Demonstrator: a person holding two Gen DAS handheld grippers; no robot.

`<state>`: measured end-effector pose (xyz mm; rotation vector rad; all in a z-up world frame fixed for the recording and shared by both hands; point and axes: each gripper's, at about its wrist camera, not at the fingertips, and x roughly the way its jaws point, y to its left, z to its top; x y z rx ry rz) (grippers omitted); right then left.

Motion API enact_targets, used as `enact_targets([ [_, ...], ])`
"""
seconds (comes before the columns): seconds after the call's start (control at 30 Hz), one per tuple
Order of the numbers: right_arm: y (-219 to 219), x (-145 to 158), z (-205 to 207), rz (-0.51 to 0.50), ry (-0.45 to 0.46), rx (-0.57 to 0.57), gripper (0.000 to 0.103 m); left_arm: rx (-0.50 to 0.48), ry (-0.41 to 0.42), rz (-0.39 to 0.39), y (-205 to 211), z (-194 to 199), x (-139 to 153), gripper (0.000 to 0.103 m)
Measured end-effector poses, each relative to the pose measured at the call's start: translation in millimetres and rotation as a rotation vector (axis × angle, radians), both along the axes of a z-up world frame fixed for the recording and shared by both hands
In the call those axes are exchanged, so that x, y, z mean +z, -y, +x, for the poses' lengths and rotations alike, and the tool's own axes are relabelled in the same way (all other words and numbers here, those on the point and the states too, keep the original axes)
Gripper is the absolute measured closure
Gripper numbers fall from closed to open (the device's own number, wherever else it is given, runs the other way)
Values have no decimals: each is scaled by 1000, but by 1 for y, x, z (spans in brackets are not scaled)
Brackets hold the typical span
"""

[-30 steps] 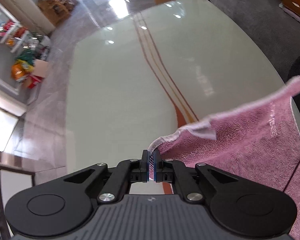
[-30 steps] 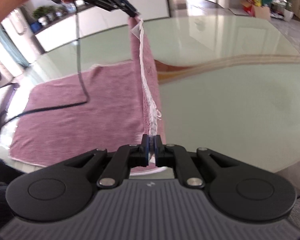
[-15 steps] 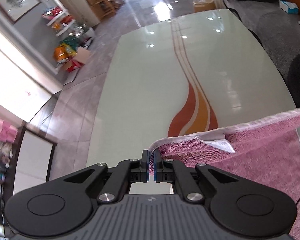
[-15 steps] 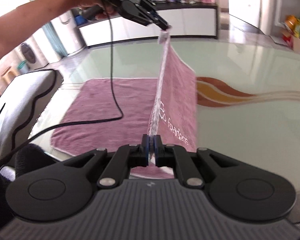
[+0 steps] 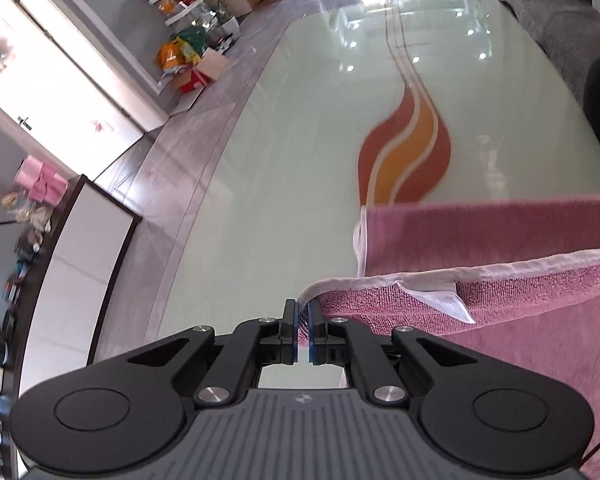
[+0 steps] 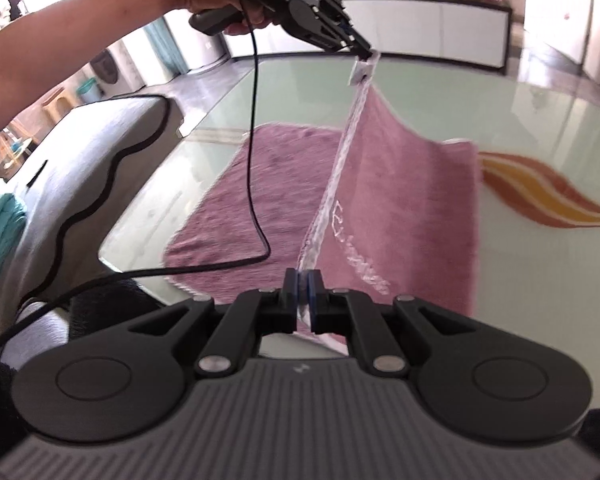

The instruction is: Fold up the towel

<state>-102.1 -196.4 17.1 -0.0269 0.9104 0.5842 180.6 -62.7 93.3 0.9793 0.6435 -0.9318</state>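
Presently, the left gripper [image 5: 303, 322] is clamped on a corner of the pink towel [image 5: 500, 304], its blue pads nearly together with the white hem pinched between them. From that grip the hem [image 5: 540, 262] runs off to the right of the jaws, with a white care label [image 5: 444, 300] hanging just right of the fingertips. Beyond the lifted edge, a flat layer of the same towel lies on the glass table [image 5: 280, 200], and ahead of it an orange-and-red flame motif [image 5: 408, 156] shows on the tabletop.

The right gripper [image 6: 303, 292] is likewise pinched tight on the towel [image 6: 400, 200], holding the white hem [image 6: 336, 184] at the near corner. That hem rises straight ahead from its jaws to the other claw [image 6: 362, 50], held in the person's left hand [image 6: 240, 4] at the upper left of the view. The raised portion hangs as a sloping sheet right of the hem; the remainder lies flat on the table [image 6: 540, 128], left of and beyond the right gripper's tips. White lettering [image 6: 356, 256] is visible on the sloping sheet, too blurred to read. A black cable [image 6: 256, 160] drops from the left tool and crosses the flat part of the towel.
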Motion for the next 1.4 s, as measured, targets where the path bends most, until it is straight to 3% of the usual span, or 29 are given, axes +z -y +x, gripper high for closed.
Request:
enact_targets([
  [0.37, -65, -28, 11, -5, -66, 97, 98, 63, 23, 35, -68, -7, -31, 98],
  [0.57, -92, -36, 16, -5, -95, 150, 98, 74, 43, 63, -93, -8, -44, 98],
  [0.6, -96, -37, 16, -4, -100, 156, 98, 81, 48, 66, -98, -8, -46, 102],
  [0.7, -109, -43, 20, -3, -114, 170, 98, 94, 64, 77, -104, -5, -50, 103],
  [0.87, -117, -54, 26, -7, -148, 185, 98, 106, 35, 70, -118, -3, -59, 103],
  [1.0, -116, -62, 27, -2, -174, 188, 98, 146, -18, 52, -133, -1, -68, 94],
  [1.13, -112, -64, 27, 16, -190, 187, 98, 246, -155, -48, -153, 4, -67, 78],
  [1.23, -110, -61, 26, 33, -186, 190, 98, 343, -281, -125, -166, 14, -66, 75],
  [1.4, -106, -60, 25, 56, -179, 188, 98, 475, -397, -203, -171, 30, -71, 72],
])
